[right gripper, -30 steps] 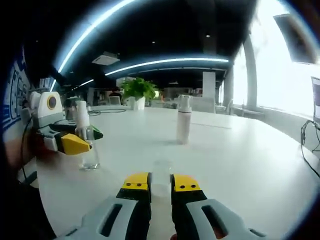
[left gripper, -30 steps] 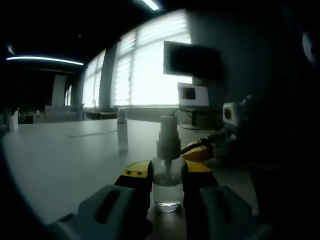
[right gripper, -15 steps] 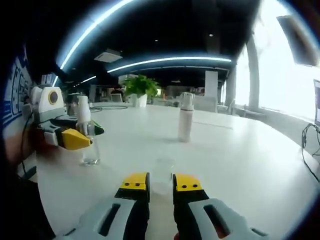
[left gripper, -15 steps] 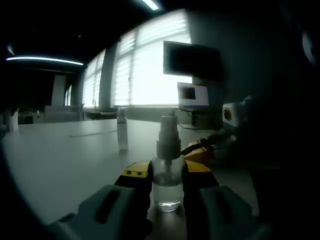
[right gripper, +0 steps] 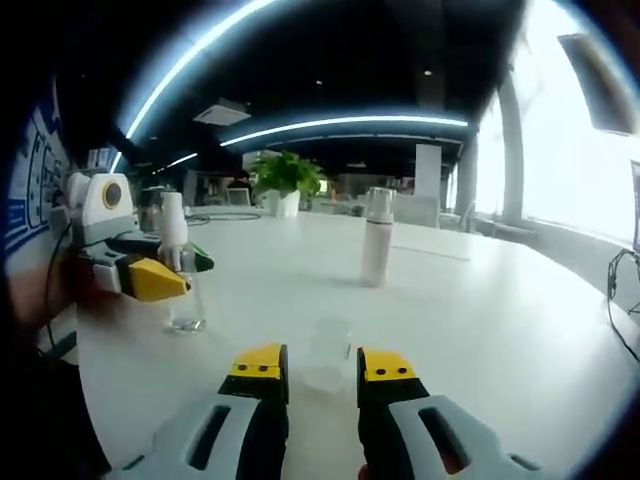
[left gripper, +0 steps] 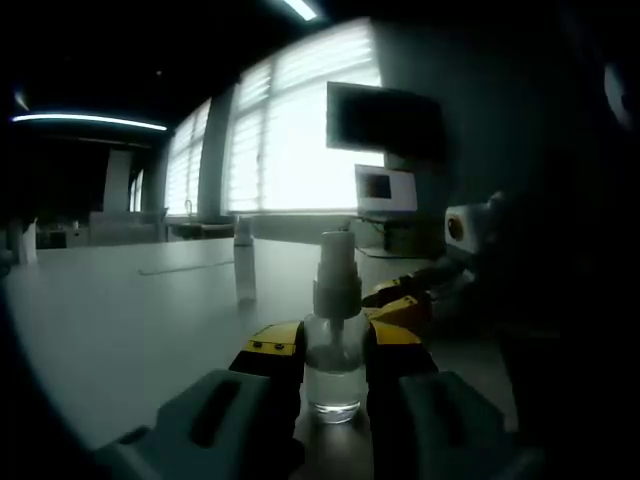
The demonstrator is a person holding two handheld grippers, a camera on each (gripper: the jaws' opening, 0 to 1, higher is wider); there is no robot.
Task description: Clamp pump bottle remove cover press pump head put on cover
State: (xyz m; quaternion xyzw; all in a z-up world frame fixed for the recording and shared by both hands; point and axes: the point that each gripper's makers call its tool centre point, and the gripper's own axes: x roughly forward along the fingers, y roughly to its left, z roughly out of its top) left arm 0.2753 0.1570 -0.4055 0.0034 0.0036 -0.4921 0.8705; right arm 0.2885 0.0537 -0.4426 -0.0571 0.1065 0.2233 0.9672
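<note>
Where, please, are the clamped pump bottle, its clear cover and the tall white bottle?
pump bottle (left gripper: 335, 375): left gripper view, on its clear body between the jaws.
clear cover (right gripper: 326, 355): right gripper view, on its side wall.
tall white bottle (right gripper: 376, 250): right gripper view, mid-body, standing on the table.

pump bottle (left gripper: 334, 340) stands on the table (left gripper: 120, 310) between the left gripper (left gripper: 333, 362) jaws, a second bottle (left gripper: 244, 262) behind it.

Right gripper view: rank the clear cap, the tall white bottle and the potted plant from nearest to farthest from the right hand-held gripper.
1. Clear cap, on the table between the open jaws of the right hand-held gripper.
2. Tall white bottle, standing mid-table, ahead and slightly right.
3. Potted plant, far back, ahead and left.
</note>
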